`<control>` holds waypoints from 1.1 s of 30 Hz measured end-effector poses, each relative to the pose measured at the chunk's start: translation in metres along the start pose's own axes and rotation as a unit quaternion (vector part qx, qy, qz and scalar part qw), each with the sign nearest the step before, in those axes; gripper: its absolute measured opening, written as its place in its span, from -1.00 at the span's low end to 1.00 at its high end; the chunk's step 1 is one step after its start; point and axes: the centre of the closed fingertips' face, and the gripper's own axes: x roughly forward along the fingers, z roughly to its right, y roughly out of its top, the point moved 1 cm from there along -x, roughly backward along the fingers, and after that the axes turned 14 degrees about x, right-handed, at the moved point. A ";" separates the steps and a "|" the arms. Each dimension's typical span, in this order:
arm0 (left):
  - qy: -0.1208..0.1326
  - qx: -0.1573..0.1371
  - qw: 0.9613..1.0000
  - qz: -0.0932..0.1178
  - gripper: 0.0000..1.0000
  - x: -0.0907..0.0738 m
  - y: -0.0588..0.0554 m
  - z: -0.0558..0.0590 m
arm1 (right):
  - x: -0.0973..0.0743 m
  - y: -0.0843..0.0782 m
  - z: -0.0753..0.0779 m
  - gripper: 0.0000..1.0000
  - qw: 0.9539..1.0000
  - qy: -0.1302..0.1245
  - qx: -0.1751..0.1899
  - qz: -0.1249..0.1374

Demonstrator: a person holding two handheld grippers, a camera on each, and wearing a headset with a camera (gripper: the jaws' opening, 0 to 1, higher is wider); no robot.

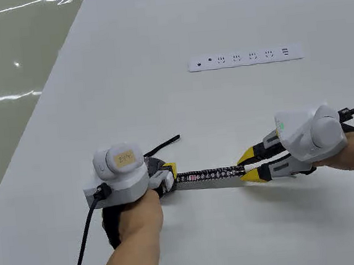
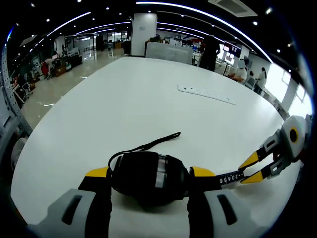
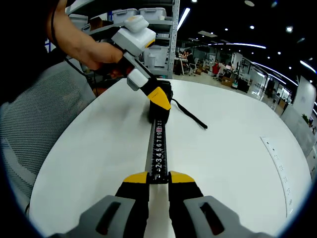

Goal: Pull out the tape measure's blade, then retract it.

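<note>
Tape measure (image 2: 148,176) black, blade (image 3: 158,148) numbered, partly extended

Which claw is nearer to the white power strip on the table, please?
The right claw. Holding the end of the blade, it sits almost directly in front of the power strip; the left claw, clamping the tape measure case, lies farther aside.

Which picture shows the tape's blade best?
The right gripper view: the blade runs up the middle, numbers readable. The head view shows it small; the left gripper view shows a short stretch beside the case.
</note>
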 end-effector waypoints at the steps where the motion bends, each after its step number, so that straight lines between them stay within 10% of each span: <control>1: 0.000 0.000 1.000 0.000 0.15 0.000 0.000 0.000 | 0.000 0.000 0.000 -0.72 1.000 0.000 0.000 0.000; 33: -0.009 -0.004 1.000 -0.002 0.16 0.003 0.000 -0.005 | 0.017 0.009 -0.002 -0.72 1.000 0.007 -0.002 0.002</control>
